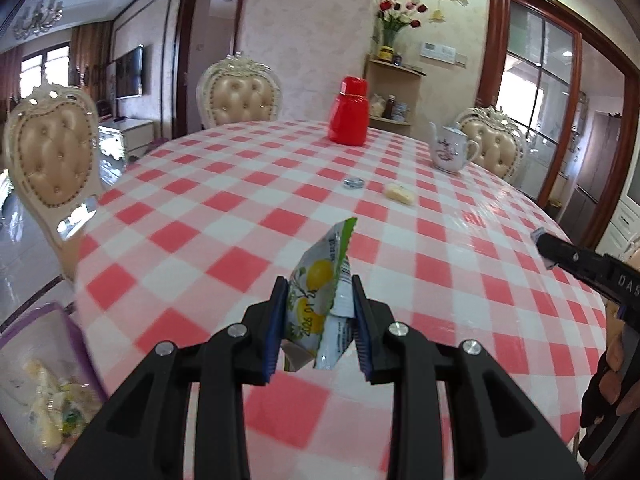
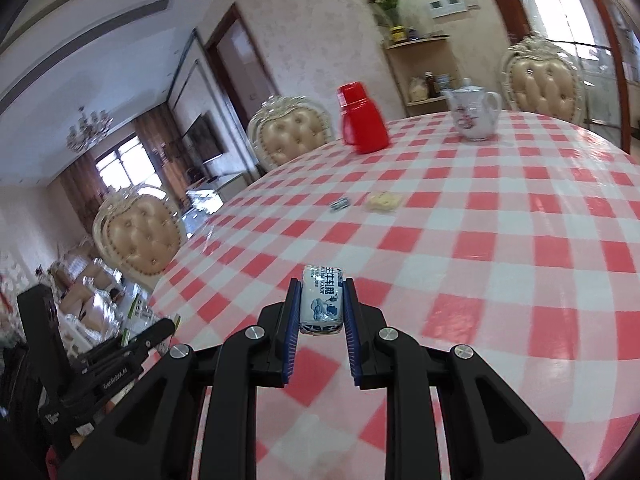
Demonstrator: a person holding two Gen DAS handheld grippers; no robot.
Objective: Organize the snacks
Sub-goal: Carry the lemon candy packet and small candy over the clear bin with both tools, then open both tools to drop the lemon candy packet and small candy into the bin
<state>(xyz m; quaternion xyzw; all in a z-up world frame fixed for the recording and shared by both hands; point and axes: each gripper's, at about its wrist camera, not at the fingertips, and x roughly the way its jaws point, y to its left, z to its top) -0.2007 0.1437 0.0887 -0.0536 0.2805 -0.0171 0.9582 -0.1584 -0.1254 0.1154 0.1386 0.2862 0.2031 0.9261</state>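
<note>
We see left tongs (image 1: 320,304) clamped on lemon packet (image 1: 320,280), held above checked counter (image 1: 200,208). Right tongs (image 2: 321,300) clamped on blue-white candy (image 2: 322,304), also above counter. 2 snacks lie mid-counter: small blue one (image 1: 353,183), yellow one (image 1: 399,194) just beside. Purple box (image 1: 76,332) with snacks sits at left edge. Red flask (image 1: 349,114), teapot (image 1: 452,150) stand beyond.

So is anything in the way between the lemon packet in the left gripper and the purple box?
Nothing visible. The lemon packet is held above the table, and the purple box sits open at the lower left with only bare tablecloth between.
</note>
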